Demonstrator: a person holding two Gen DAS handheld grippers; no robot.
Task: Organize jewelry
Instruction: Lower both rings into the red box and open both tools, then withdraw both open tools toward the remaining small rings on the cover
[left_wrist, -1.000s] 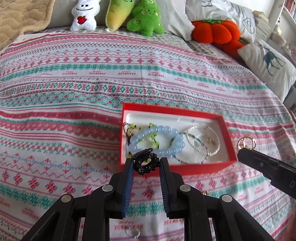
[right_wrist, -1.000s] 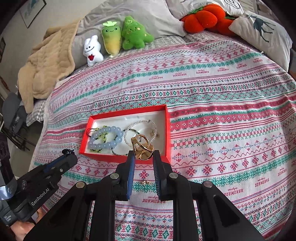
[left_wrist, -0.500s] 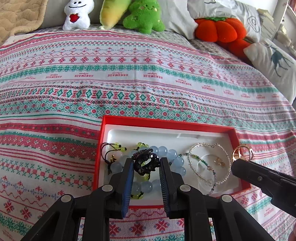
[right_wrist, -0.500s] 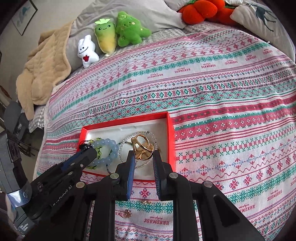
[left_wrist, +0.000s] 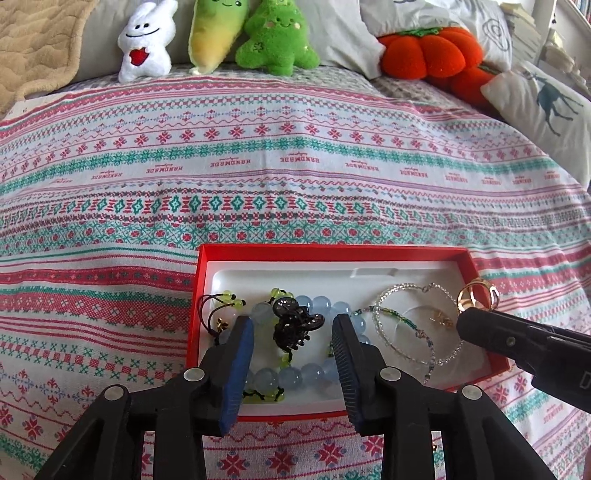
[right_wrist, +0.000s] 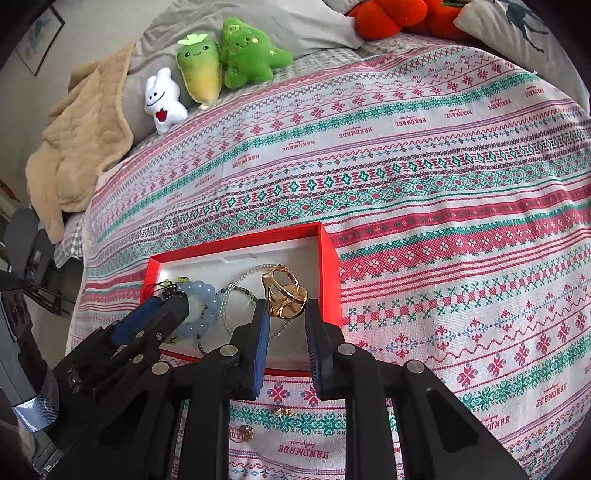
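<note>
A red box (left_wrist: 328, 250) with a white tray lies on the patterned bedspread. In it are a pale blue bead bracelet (left_wrist: 314, 369), a green bead bracelet and clear bead chains (left_wrist: 417, 332). My left gripper (left_wrist: 293, 326) is open over the box; a black hair clip (left_wrist: 293, 325) sits free between its pads, on the blue bracelet. My right gripper (right_wrist: 286, 314) is shut on a gold ring-shaped clip (right_wrist: 283, 295) above the box's right end (right_wrist: 330, 266); the gold clip also shows in the left wrist view (left_wrist: 476, 295).
Small gold pieces (right_wrist: 282, 411) and a ring (right_wrist: 242, 434) lie on the bedspread in front of the box. Plush toys (left_wrist: 273, 33), an orange pumpkin cushion (left_wrist: 432, 51) and pillows line the far side. A beige blanket (right_wrist: 81, 147) lies far left.
My left gripper moved forward over the box, then opened and let go of the black hair clip, which now rests on the blue bracelet. My right gripper moved over the box's right end, still holding the gold clip.
</note>
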